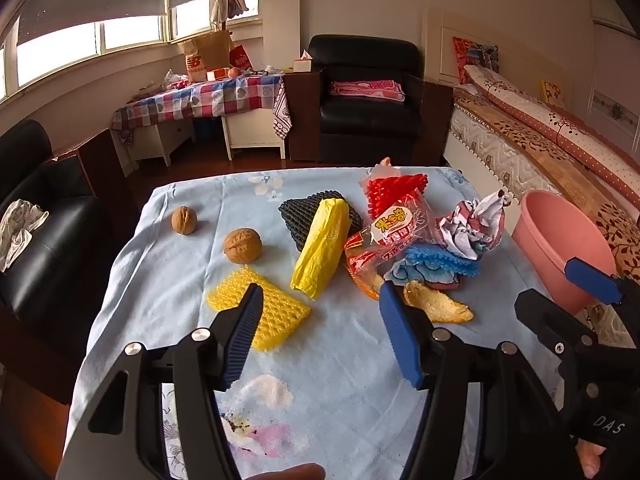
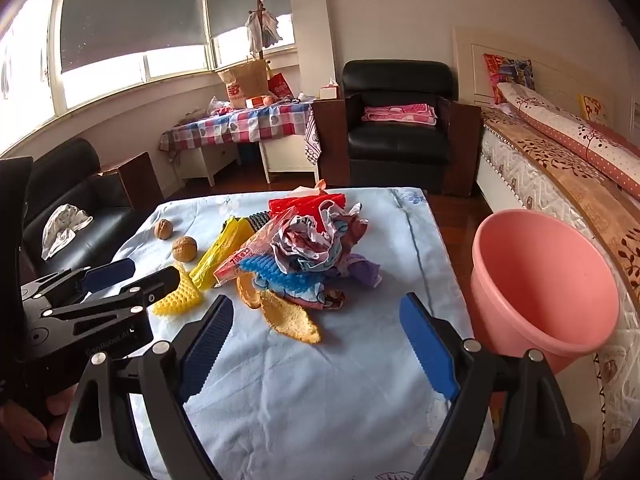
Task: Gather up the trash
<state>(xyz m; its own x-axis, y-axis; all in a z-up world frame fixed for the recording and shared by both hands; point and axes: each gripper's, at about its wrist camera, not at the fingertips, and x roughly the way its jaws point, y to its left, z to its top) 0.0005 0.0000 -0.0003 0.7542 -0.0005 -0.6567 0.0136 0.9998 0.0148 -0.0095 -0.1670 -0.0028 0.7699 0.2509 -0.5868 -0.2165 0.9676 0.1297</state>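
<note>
- A bedroom-cum-sitting room: windows with half-drawn blinds, a black armchair (image 2: 398,128) against the far wall, a bed (image 2: 560,168) along the right, and in front a table (image 2: 320,400) under a pale blue flowered cloth.
- The trash sits in a heap toward the far middle of the table — a crumpled paper ball (image 2: 316,240), a clear snack wrapper (image 1: 394,228) with red print, red foam netting (image 1: 394,188), a blue foam net (image 1: 444,262), a dark foam net (image 1: 304,210) with a yellow plastic bag (image 1: 320,248) lying across it.
- Nearer the front edge lie a yellow foam net (image 1: 276,312) and strips of dried peel (image 2: 290,318); two walnuts (image 1: 242,245) sit apart on the left.
- A pink bucket (image 2: 544,280) stands just beside the table's right edge, between table and bed; from here it looks empty.
- The left hand-held gripper (image 1: 320,320) hangs over the near table, angled down, jaws released and nothing between them; the yellow foam net lies just beyond its left finger.
- The right hand-held gripper (image 2: 320,344) is likewise spread wide and empty, aimed at the peel and the heap behind it.
- My guess — this is the very start: nothing picked yet, both tools lining up for a first grab.
- Next move, I'd judge: drop onto a near, separate piece, close on it, and carry it right to the bucket. The light foam and peel may slip or snag on the cloth.
</note>
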